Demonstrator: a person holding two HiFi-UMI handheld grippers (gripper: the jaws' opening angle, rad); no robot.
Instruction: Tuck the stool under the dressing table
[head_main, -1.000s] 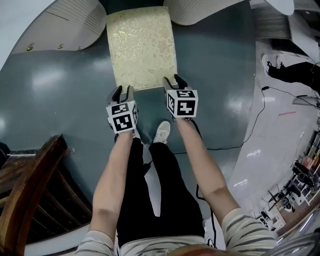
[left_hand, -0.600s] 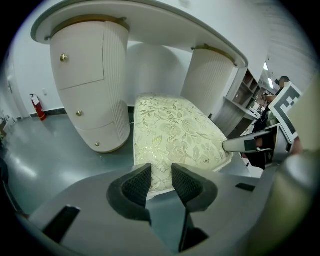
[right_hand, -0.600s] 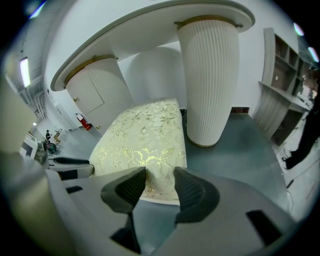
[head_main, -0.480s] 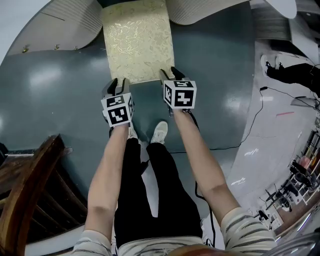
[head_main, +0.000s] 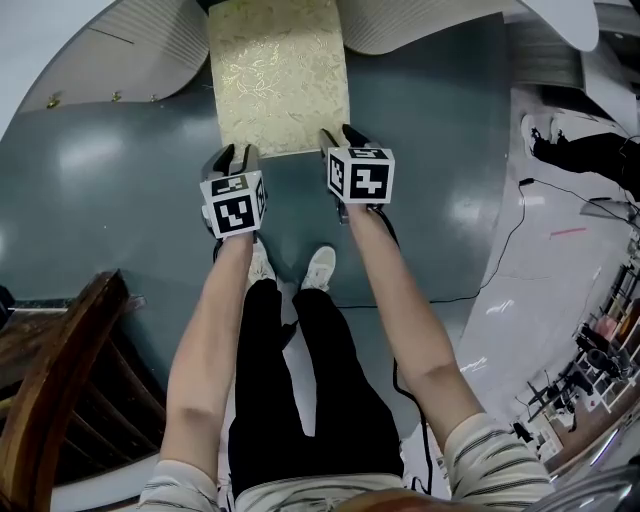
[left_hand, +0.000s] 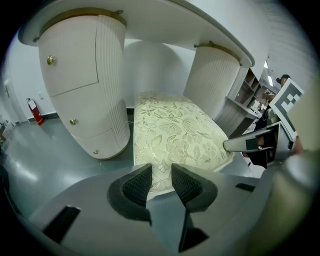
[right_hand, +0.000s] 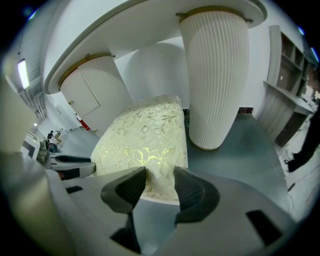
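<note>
Stool (head_main: 278, 75) at jaw tips: floral brocade cloth, gold sheen. Floor (head_main: 100, 180): smooth, glossy. Dressing table pedestals (right_hand: 215, 75): ribbed, matt.

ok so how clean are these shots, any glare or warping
Head view: sharp, with pale light patches glaring off the floor and gold glints on the stool. Left gripper view: heavy fisheye, dark corners, table edge bowed. Right gripper view: same warp, stool thread shining bright just beyond the fingers.
</note>
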